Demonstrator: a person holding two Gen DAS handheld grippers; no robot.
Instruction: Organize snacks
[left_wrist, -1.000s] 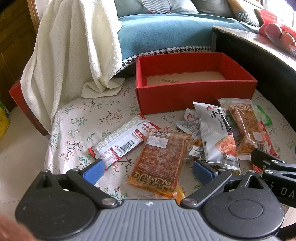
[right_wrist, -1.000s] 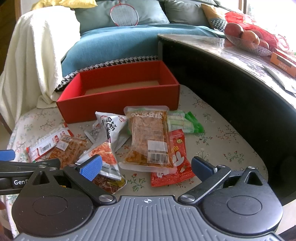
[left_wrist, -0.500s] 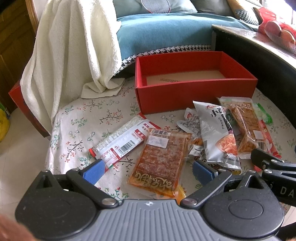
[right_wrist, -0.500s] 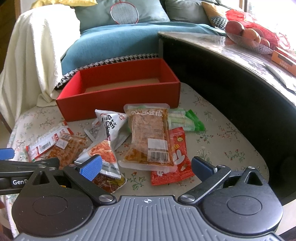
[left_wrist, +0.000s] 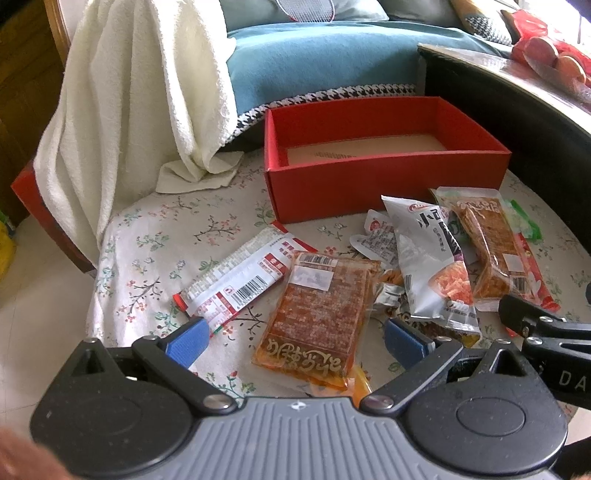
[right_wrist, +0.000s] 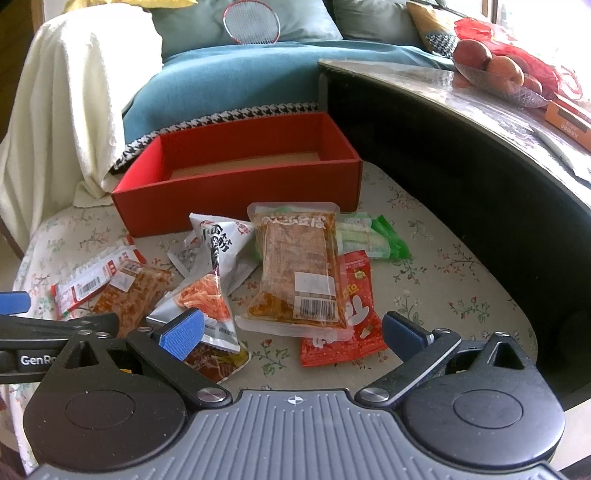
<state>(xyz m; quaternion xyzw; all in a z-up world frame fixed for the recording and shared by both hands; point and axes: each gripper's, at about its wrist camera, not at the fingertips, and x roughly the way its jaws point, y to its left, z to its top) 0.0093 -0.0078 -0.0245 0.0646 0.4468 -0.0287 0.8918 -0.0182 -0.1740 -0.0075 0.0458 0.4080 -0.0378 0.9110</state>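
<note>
— What crowds the floral-cloth bench (left_wrist: 155, 236)?

— A white towel (left_wrist: 140, 92) hangs at its left, a dark cabinet (right_wrist: 461, 177) walls the right, and the red box (left_wrist: 384, 184) sits at the back, open side up.

— And the snacks?

— Heaped before the box. The spicy strip packet (left_wrist: 321, 314) lies flat, its long axis running toward the box, between the left gripper (left_wrist: 295, 338) jaws, which are spread apart. The right gripper (right_wrist: 291, 330) jaws gape too, around the tofu packet (right_wrist: 299, 273).
</note>
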